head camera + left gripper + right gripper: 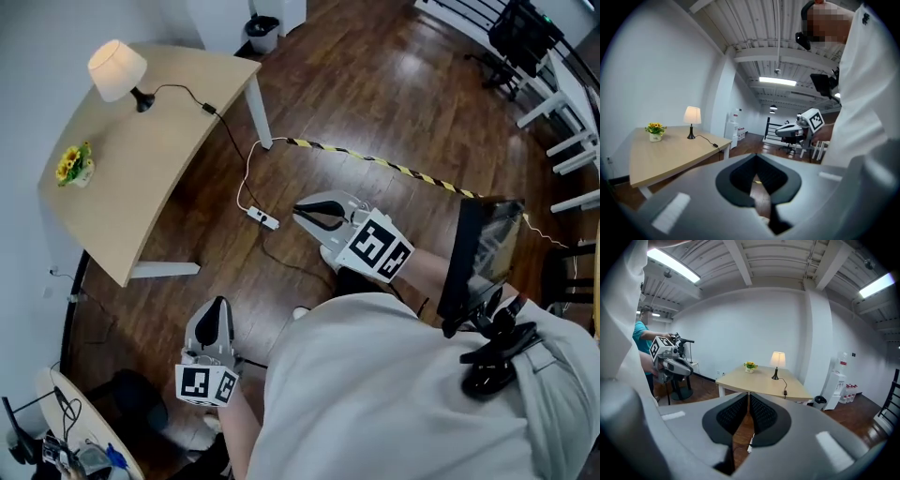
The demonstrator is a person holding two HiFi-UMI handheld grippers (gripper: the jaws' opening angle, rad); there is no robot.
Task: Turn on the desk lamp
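Note:
The desk lamp (117, 67) has a cream shade on a small black base and stands at the far corner of the pale wooden desk (141, 178). Its black cable carries an inline switch (208, 109) near the desk edge, then drops to the floor. The lamp (692, 115) shows far off in the left gripper view, and the lamp (777, 359) likewise in the right gripper view. My left gripper (218, 302) is over the floor, well short of the desk, shut and empty. My right gripper (298, 212) is also over the floor, shut on nothing.
A small pot of yellow flowers (75, 165) sits on the desk's near left. A white power strip (263, 219) lies on the wooden floor between the desk and my right gripper. Yellow-black tape (394, 167) crosses the floor. A bin (263, 33) stands behind the desk.

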